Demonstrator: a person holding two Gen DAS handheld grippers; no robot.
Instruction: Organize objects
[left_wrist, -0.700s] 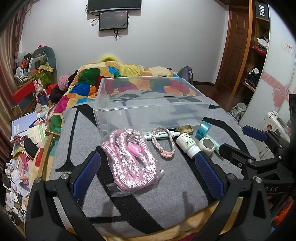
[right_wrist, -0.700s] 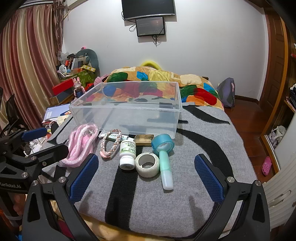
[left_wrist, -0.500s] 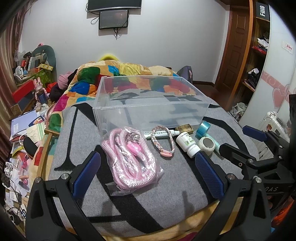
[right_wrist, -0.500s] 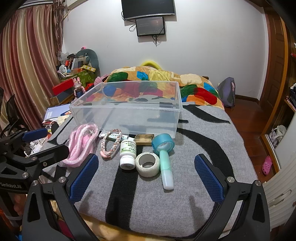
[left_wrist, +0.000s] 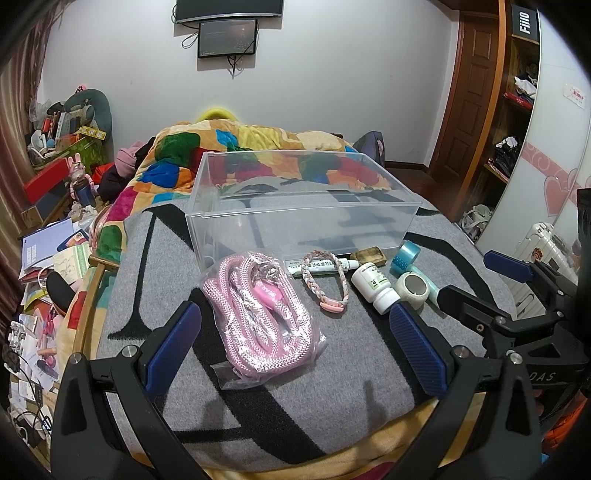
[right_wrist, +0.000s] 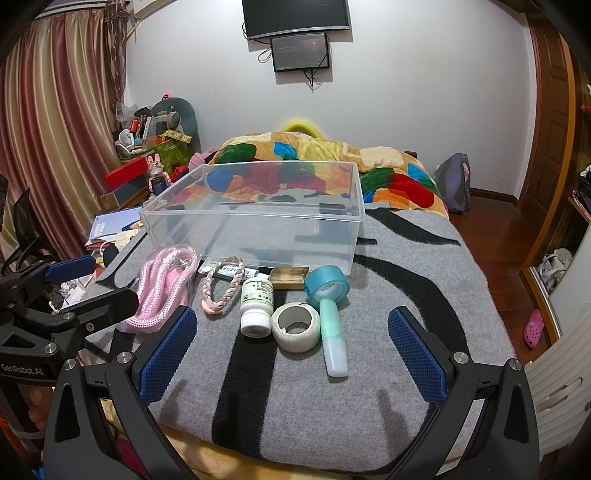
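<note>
The clear plastic bin (left_wrist: 301, 218) sits at centre frame on the grey-and-black blanket (left_wrist: 332, 387), and nothing shows inside it. Every item to be sorted lies outside, in a row just before its near wall.

Compared with the views from a moment earlier, nothing in that row has shifted; only the left camera's framing has drifted slightly. The task, in my judgement, has not started: no item is lifted and none is in the bin.

From left to right in the left view: a bagged pink rope (left_wrist: 260, 314), a braided bracelet (left_wrist: 327, 282) lying over an ointment tube (left_wrist: 321, 265), a white pill bottle (left_wrist: 375, 288), a white tape roll (left_wrist: 413, 290), a blue tape roll (left_wrist: 405, 256) and a small brown block (left_wrist: 369, 255). In the right view a pale green tube (right_wrist: 332, 338) lies just beside the white tape roll, touching the blue roll.

The left gripper (left_wrist: 295, 354) hangs at the lower frame with its jaws spread wide, the rope between them but apart from both pads. The right gripper (right_wrist: 293, 360) is likewise released, holding nothing, facing the bottle and tapes.

Nothing blocks the way into the bin. The patterned quilt (left_wrist: 229, 147) lies behind it, and floor clutter (left_wrist: 40, 258) fills the left edge.
</note>
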